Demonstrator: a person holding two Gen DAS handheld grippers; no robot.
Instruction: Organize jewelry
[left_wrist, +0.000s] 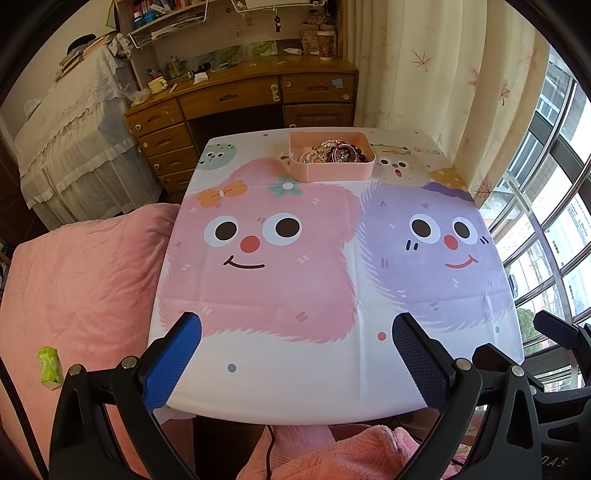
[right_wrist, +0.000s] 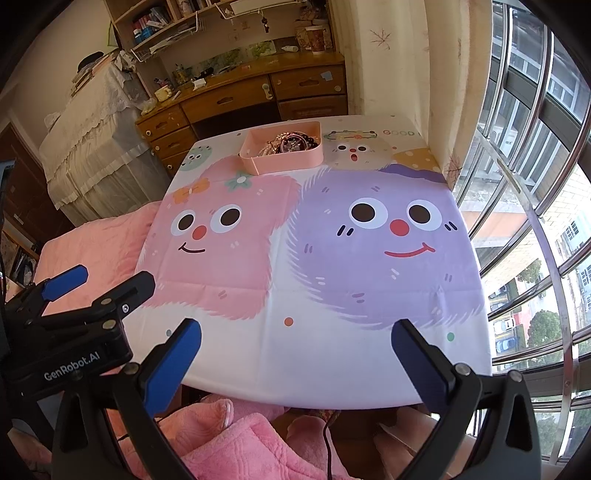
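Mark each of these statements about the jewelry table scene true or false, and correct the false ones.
1. The pink tray sits at the far edge of the table. True.
2. The tray is empty. False: it holds a heap of jewelry, beads and bracelets tangled together.
3. Both grippers are open and hold nothing. True: the left gripper and right gripper each have their fingers spread wide over the near edge of the tablecloth.
4. The left gripper is touching the tray. False: it hangs at the near side, well apart from the tray.
5. The tablecloth shows a pink and a purple cartoon face. True.
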